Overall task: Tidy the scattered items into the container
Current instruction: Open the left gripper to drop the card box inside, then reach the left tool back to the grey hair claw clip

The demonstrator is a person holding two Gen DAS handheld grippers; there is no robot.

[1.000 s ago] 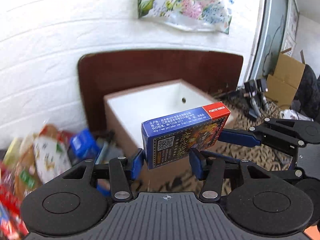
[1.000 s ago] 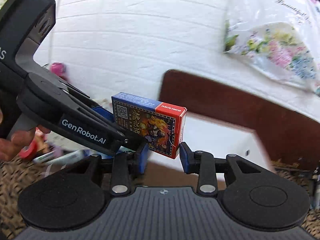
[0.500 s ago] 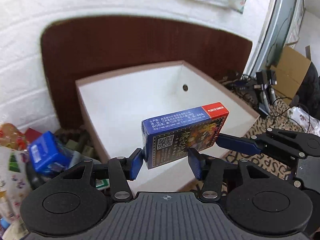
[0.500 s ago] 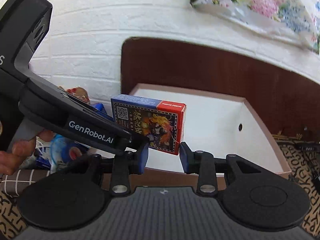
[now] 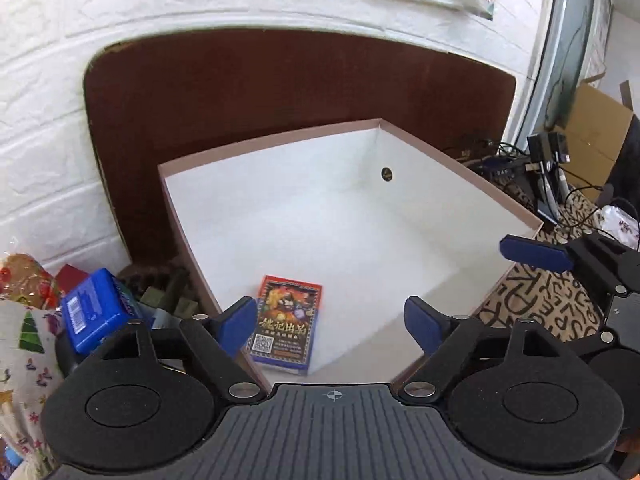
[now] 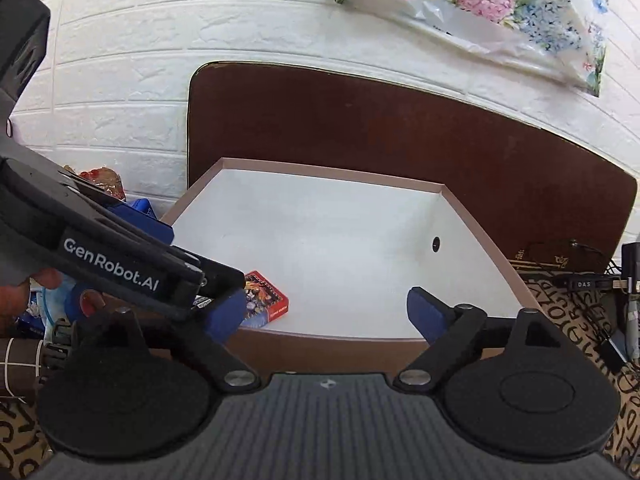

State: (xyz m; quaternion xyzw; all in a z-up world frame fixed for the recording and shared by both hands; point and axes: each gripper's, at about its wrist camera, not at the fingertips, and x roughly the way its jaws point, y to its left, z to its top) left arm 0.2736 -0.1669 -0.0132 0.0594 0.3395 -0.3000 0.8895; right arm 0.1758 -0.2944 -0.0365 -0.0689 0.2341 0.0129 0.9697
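1. White brick wall (image 6: 168, 40) fills the background, with a flowered plastic bag (image 6: 480, 4) hanging on it; a dark brown board (image 5: 280, 92) leans against the wall behind the container.
2. Patterned cloth with letters (image 5: 536, 300) covers the surface on the right of the left wrist view; cables and a cardboard box (image 5: 596, 128) lie beyond it.
3. White container (image 5: 440, 208), open-topped with a brown rim, stands in front of the board; a small dark hole shows in its right wall.
4. Scattered items lie outside its left wall: a blue packet (image 5: 94, 310) and a printed bag (image 5: 24, 344) among them.
5. Left gripper (image 5: 332, 320) hovers over the container's near corner; its jaws have just been opening and stand wide apart, nothing between them.
6. Right gripper (image 6: 328, 314) hovers at the near rim, jaws likewise just opened wide, gripping nothing.
7. Card box (image 5: 286, 324), red and blue, lies flat on the container floor in the near left corner, touching neither gripper.
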